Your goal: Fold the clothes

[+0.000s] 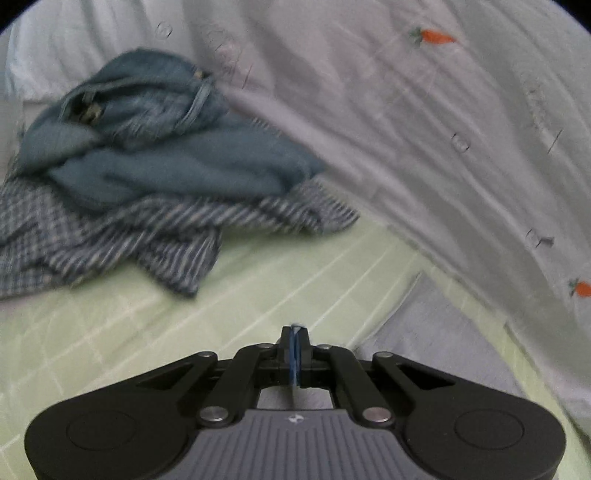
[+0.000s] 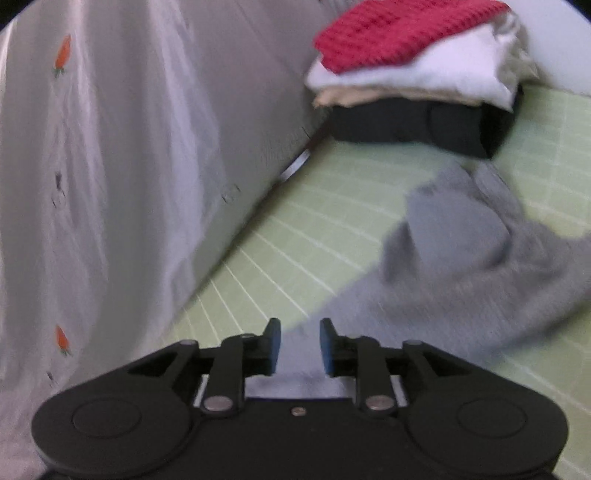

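The left gripper [image 1: 294, 334] has its two fingers pressed together, blue pads meeting with no cloth seen between them at the tips. It hangs low over a pale green sheet [image 1: 229, 295] crossed by thin white lines. Just to the right of the fingers lies a flat grey cloth [image 1: 439, 332], one straight edge running away along the sheet; whether a part of it passes under the gripper body cannot be told. Farther off to the left sits a loose heap of unfolded clothes: a pair of blue jeans [image 1: 155, 147] crumpled on top of a blue-and-white checked garment [image 1: 110, 236] that spreads out beneath it. A white cover with small orange carrots [image 1: 424, 110] rises along the right side of this view.

The right gripper [image 2: 298, 345] stands open, its fingers apart, with a strip of the grey garment [image 2: 480, 258] lying in the gap between them and running under the gripper body. The pads do not press on the fabric. The rest of that grey garment lies rumpled and bunched on the sheet, ahead and to the right. Beyond it, near the far edge, stands a folded stack: a red knit piece [image 2: 399, 33] on top, a white piece [image 2: 424, 74] under it, a cream layer below that, and a black piece [image 2: 417, 125] at the bottom. The carrot-printed cover fills the left of this view
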`<move>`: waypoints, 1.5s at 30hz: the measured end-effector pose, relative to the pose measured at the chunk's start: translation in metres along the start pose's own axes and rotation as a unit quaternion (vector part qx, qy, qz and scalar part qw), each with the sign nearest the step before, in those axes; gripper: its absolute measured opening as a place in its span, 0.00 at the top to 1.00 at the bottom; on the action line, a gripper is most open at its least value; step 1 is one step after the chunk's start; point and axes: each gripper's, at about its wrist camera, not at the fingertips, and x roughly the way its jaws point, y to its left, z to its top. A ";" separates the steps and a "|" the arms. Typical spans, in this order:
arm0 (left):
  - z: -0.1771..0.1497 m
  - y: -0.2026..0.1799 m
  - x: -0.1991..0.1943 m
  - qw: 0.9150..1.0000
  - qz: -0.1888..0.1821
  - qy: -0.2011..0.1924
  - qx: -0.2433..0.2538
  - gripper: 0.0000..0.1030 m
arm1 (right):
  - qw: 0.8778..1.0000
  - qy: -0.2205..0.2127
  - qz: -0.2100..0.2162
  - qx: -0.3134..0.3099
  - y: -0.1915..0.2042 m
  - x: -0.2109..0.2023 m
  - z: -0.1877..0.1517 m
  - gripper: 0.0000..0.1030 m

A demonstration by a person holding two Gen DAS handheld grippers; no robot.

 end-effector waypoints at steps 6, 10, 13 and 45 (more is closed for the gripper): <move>-0.012 0.026 0.005 0.999 0.017 0.026 -0.012 0.99 | 0.999 0.034 -0.022 0.015 -0.017 0.005 -0.025 0.75; -0.013 0.034 0.002 0.999 0.019 0.027 -0.016 0.99 | 0.998 0.031 -0.024 0.048 -0.022 0.008 -0.029 0.63; -0.013 0.038 0.000 0.999 0.021 0.026 -0.019 0.99 | 0.994 0.009 -0.019 0.106 -0.035 0.006 -0.025 0.62; 0.058 -0.021 -0.041 0.996 -0.017 -0.085 0.005 1.00 | 0.978 -0.166 -0.001 0.128 -0.069 -0.044 0.111 0.99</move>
